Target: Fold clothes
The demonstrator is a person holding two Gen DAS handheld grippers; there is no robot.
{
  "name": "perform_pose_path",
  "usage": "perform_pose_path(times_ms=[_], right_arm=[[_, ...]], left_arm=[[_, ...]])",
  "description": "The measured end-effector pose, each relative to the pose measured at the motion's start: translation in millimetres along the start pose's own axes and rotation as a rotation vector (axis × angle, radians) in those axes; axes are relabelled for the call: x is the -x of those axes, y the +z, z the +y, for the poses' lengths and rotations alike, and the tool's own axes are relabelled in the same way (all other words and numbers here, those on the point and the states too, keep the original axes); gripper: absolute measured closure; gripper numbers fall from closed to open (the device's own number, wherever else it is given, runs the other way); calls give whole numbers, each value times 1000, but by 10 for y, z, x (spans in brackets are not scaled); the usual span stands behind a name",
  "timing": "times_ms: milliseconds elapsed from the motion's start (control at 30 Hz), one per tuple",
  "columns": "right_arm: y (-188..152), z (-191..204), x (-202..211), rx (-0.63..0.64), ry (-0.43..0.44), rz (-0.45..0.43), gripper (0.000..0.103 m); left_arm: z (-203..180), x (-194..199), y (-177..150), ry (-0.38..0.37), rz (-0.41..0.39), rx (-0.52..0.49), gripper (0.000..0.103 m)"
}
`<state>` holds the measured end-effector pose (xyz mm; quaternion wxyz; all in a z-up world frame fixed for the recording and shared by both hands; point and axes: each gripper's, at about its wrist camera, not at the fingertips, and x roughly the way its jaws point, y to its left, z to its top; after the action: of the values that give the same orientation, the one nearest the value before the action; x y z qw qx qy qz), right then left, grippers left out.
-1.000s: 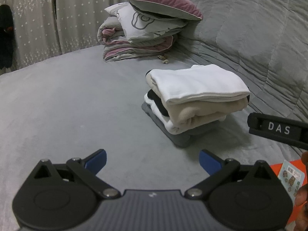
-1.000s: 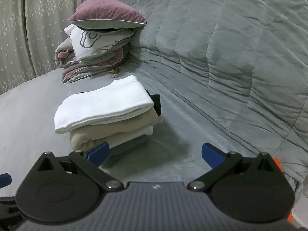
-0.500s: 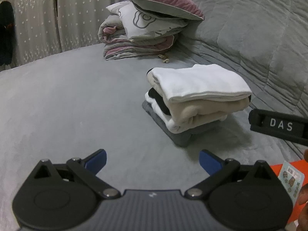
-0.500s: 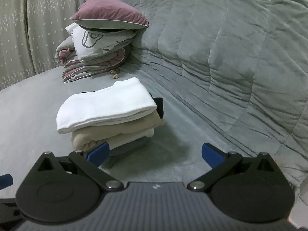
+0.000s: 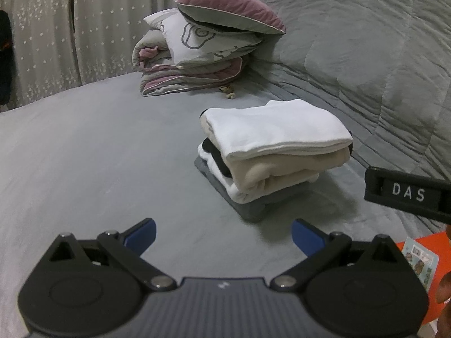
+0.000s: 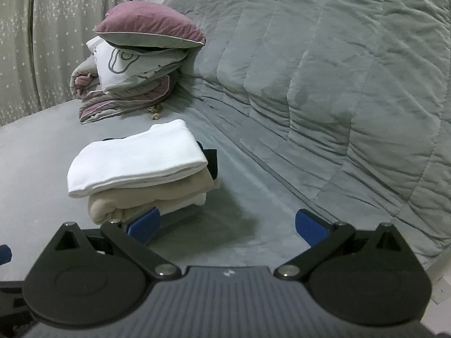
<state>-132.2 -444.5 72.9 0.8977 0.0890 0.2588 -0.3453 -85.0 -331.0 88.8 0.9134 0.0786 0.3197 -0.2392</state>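
A stack of folded clothes [image 5: 270, 152] rests on the grey bed: a white piece on top, beige under it, then white and black layers, and a grey one at the bottom. The same stack of folded clothes [image 6: 141, 169] lies left of centre in the right wrist view. My left gripper [image 5: 224, 238] is open and holds nothing, short of the stack's near corner. My right gripper [image 6: 227, 225] is open too, with its left blue fingertip [image 6: 143, 224] in front of the stack's lower edge. A black bar marked DAS [image 5: 408, 194] of the right gripper shows at the left view's right edge.
A pile of pillows and a folded quilt [image 5: 208, 45] sits at the back of the bed. A bunched grey quilted duvet [image 6: 338, 84] rises along the right. Patterned curtains [image 5: 84, 28] hang behind. A small knotted cord [image 5: 228, 92] lies near the pillows. An orange object [image 5: 422, 256] is at lower right.
Both grippers have drifted slightly, so the stack and pillows sit a little lower in the views. Both stay open and the clothes have not moved.
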Motion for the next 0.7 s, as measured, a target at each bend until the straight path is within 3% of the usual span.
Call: perform_pose_path(times_ms=[700], right_arm=[[61,-6,123,-2,19,-32,0]], left_arm=[[-12,154,19,-6,-11,-7,1]])
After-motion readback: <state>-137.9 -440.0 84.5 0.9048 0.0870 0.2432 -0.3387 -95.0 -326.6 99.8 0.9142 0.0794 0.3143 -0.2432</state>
